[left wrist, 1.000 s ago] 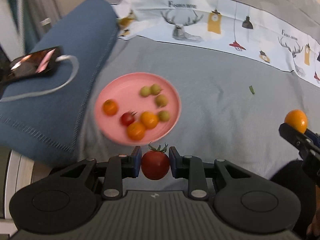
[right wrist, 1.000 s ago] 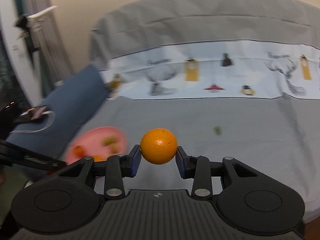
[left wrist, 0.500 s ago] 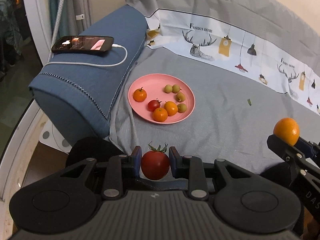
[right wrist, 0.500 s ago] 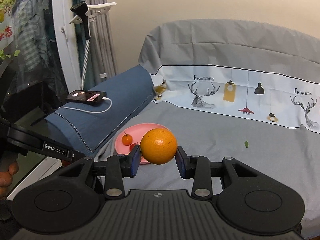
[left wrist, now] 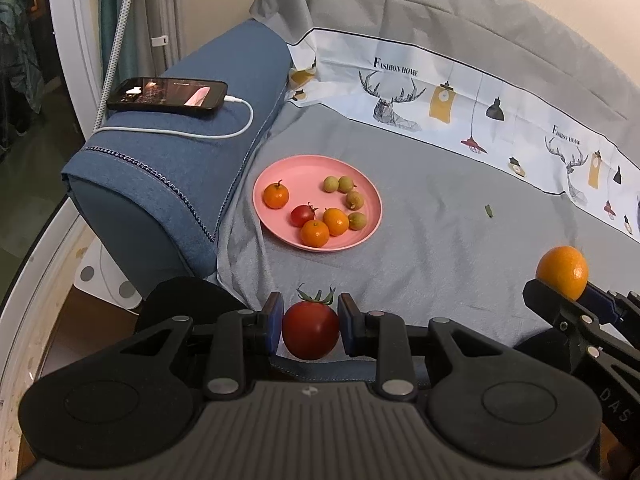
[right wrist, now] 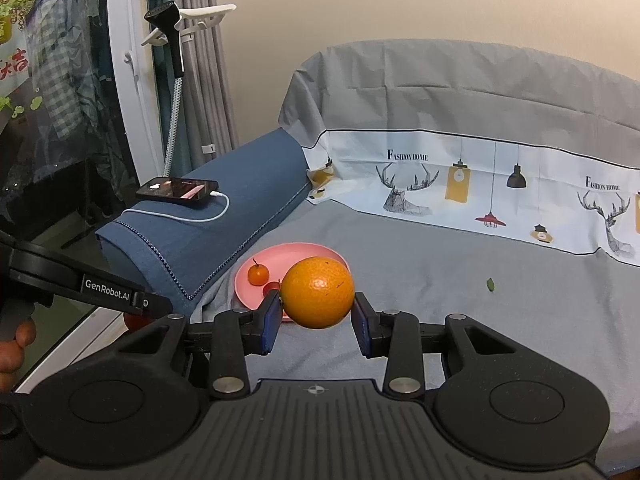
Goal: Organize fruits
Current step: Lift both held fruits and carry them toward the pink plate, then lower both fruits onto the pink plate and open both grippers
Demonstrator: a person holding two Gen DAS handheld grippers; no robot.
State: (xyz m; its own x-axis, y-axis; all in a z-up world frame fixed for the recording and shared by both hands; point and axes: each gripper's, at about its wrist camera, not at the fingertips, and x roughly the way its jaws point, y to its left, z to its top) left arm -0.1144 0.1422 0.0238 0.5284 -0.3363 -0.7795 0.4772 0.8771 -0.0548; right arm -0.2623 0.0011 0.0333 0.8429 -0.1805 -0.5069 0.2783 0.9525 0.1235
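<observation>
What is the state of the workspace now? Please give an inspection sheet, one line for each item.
Surface: grey sheet over a bed, wrinkled near the front edge.
Job's things: pink plate holds three small oranges, one small tomato and four green fruits; tomato and orange are held off the plate.
Clutter: small green leaf on the sheet.
Grippers: left gripper shut on the tomato; right gripper shut on the orange.
Cables: white cable plugged into the phone.
Surroundings: blue cushion under the phone, printed fabric band, curtain.
</observation>
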